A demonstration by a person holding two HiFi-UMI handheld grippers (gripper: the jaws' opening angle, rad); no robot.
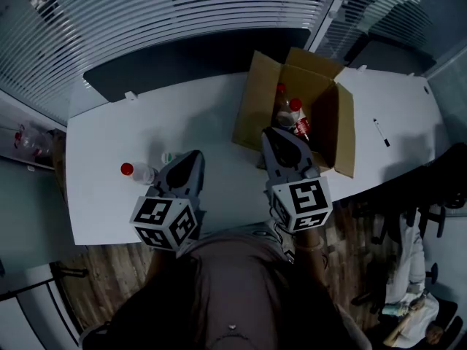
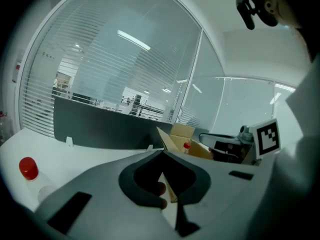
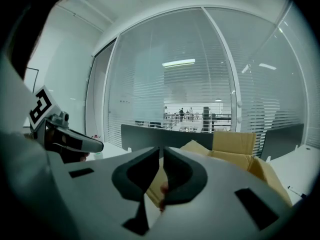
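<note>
My left gripper (image 1: pixel 194 157) (image 2: pixel 162 155) hovers over the white table (image 1: pixel 109 210), jaws shut and holding nothing. Just left of it lies a clear bottle with a red cap (image 1: pixel 136 171) (image 2: pixel 28 168), and a small pale bottle (image 1: pixel 169 157) sits at its tip. My right gripper (image 1: pixel 272 133) (image 3: pixel 161 150) is also shut and holds nothing, its tip at the near edge of an open cardboard box (image 1: pixel 321 115) (image 3: pixel 240 144) (image 2: pixel 181 135). Red-capped bottles (image 1: pixel 294 115) stand inside the box.
A dark partition panel (image 1: pixel 197 64) runs along the table's far edge, with blinds and glass walls behind. A black marker (image 1: pixel 381 133) lies on the table right of the box. A chair with things on it (image 1: pixel 419 268) stands at the right, over wooden floor.
</note>
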